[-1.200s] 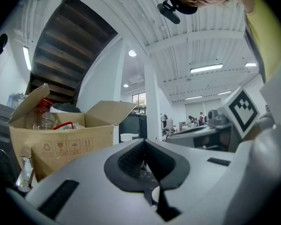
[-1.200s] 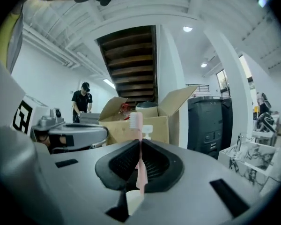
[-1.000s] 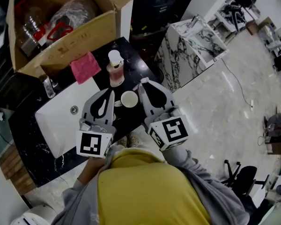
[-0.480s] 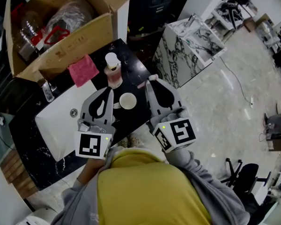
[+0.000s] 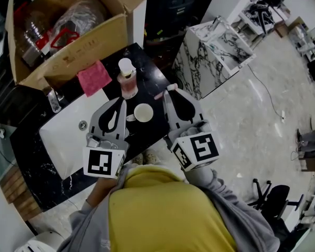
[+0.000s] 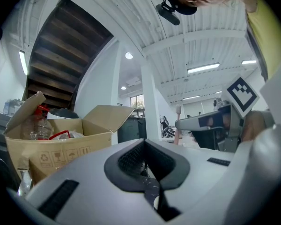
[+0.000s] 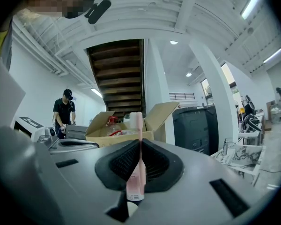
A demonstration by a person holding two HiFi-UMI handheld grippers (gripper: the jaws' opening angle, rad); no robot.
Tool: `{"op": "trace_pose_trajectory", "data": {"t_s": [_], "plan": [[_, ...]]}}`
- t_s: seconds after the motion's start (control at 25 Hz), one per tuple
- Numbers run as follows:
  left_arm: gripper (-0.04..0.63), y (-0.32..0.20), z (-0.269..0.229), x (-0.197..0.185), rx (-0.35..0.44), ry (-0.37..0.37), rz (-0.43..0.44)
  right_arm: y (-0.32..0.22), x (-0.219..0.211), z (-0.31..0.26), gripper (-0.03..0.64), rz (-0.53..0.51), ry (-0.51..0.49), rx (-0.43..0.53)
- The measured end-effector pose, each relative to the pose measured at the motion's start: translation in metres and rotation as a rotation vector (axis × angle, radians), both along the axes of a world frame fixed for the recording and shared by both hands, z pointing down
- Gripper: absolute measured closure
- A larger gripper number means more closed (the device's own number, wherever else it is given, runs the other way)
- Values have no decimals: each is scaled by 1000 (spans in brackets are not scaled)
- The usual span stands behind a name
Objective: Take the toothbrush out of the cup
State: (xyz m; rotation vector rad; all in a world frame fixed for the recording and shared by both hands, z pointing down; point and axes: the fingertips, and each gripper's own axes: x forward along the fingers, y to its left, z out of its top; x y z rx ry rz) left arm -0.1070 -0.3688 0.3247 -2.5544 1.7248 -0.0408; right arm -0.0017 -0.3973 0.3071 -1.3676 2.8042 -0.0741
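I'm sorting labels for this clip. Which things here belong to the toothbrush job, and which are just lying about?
Job:
- toothbrush, clamped in the right gripper jaws
- cup

Lying about:
- pink cloth
- bottle
- cardboard box
- sink

I look down on a black marble counter (image 5: 152, 70) with a white sink (image 5: 63, 140) let into it. Just beside it a white cabinet veined in black (image 5: 210, 51) stands on a pale, glossy floor (image 5: 252, 125). A dark office chair (image 5: 270, 198) sits at the lower right, and desks (image 5: 262, 9) are far off at the top. At gripper height I see the dark underside of a staircase (image 7: 114, 74), a white column (image 7: 155, 88), a white wall (image 7: 33, 93), a bright window (image 6: 136, 104) and strip lights (image 6: 203, 68) on a ribbed white ceiling (image 6: 210, 46).
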Motion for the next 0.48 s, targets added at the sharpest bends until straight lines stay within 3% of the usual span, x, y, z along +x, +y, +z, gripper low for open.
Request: {"op": "trace_pose_trajectory", "data": {"t_s": [0.48], "plan": [[592,5,-6,1,51,-11,-10,6,4,4,588,3,-4,-2]]}}
